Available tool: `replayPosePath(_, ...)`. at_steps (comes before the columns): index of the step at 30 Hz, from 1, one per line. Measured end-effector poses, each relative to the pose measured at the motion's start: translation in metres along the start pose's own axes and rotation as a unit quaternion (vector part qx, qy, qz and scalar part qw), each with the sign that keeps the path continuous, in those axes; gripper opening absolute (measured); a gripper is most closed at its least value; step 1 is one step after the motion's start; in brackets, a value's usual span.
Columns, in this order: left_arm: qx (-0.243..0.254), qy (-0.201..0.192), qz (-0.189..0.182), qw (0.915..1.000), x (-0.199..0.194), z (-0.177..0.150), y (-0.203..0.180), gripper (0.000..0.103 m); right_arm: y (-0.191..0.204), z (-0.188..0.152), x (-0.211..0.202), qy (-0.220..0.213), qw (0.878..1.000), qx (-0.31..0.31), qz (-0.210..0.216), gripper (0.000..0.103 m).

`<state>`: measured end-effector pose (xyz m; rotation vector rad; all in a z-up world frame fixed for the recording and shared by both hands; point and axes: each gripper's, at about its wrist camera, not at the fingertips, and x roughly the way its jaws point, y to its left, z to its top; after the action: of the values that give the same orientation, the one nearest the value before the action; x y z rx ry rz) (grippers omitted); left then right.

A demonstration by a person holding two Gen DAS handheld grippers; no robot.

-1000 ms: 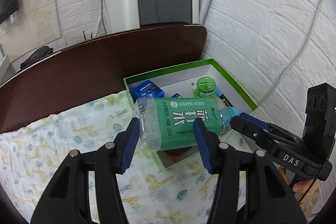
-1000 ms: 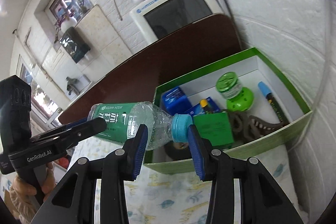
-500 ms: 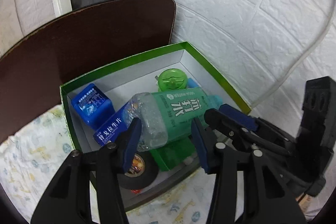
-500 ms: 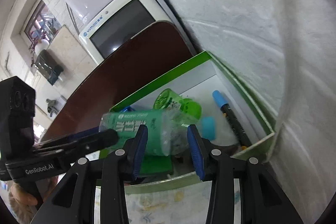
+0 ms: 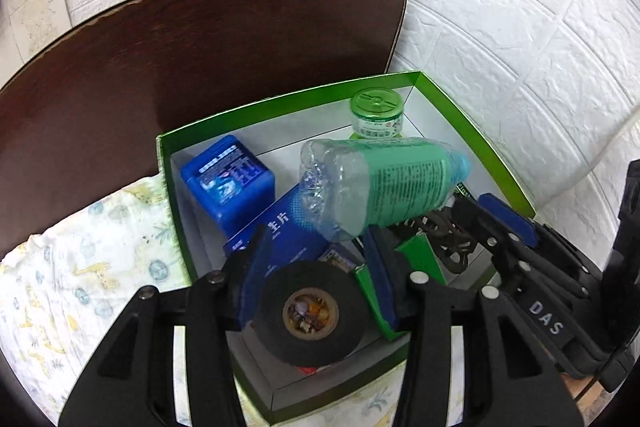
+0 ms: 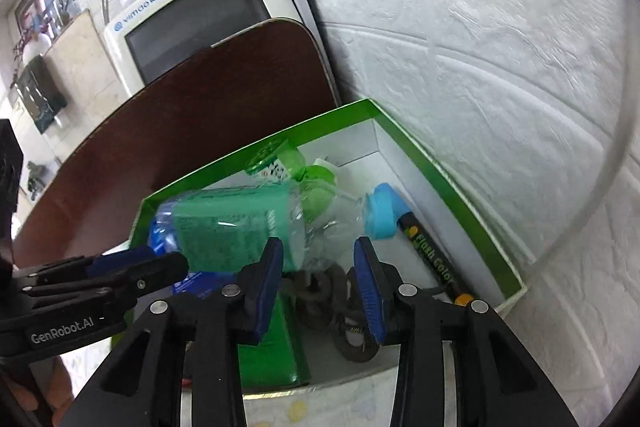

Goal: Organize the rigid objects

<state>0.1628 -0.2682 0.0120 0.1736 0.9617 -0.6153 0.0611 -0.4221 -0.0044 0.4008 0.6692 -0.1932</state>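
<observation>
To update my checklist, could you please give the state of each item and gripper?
Soda bottle, capped, on its side atop the box contents
Green box, open-topped
Green jar, lid on
Marker, capped, lying flat
Left gripper, open, empty
Right gripper, open, empty

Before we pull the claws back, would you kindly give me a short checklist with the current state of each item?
1. Bottle inside the green box: ok, it lies on its side on top of other things.
2. Left claw off the bottle: ok, its pads do not touch it.
3. Right claw off the bottle: ok, the neck is past its tips.
4. Cap on: ok.
5. Bottle settled: cannot tell; it looks blurred and leans on a blue carton.
</observation>
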Motion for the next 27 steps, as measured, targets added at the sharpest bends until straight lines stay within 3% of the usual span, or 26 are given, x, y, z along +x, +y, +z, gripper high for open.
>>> replayPosePath(4, 0.019, -0.011, 0.022, 0.9995, -0.018, -0.015, -0.002, 0.048, 0.005, -0.016, -0.023, -0.008, 1.000, 0.003, 0.012, 0.039)
replayPosePath(7, 0.028, -0.026, 0.037, 0.9986, -0.035, -0.029, -0.003, 0.057, 0.013, -0.029, -0.039, -0.004, 1.000, 0.000, 0.023, 0.039)
replayPosePath(10, 0.034, -0.039, 0.044, 0.9977, -0.051, -0.042, -0.005, 0.059, 0.024, -0.039, -0.052, 0.000, 1.000, -0.017, 0.018, 0.040)
replayPosePath(14, 0.038, -0.050, 0.046, 0.9970, -0.064, -0.054, -0.010, 0.062, 0.035, -0.046, -0.066, -0.002, 0.999, -0.029, 0.013, 0.051)
replayPosePath(17, 0.036, -0.062, 0.046, 0.9964, -0.074, -0.064, -0.012, 0.073, 0.043, -0.049, -0.078, -0.006, 0.999, -0.038, 0.006, 0.063)
replayPosePath(27, 0.031, -0.078, 0.035, 0.9959, -0.109, -0.102, -0.019, 0.073, 0.062, -0.064, -0.124, -0.019, 0.997, -0.065, -0.037, 0.076)
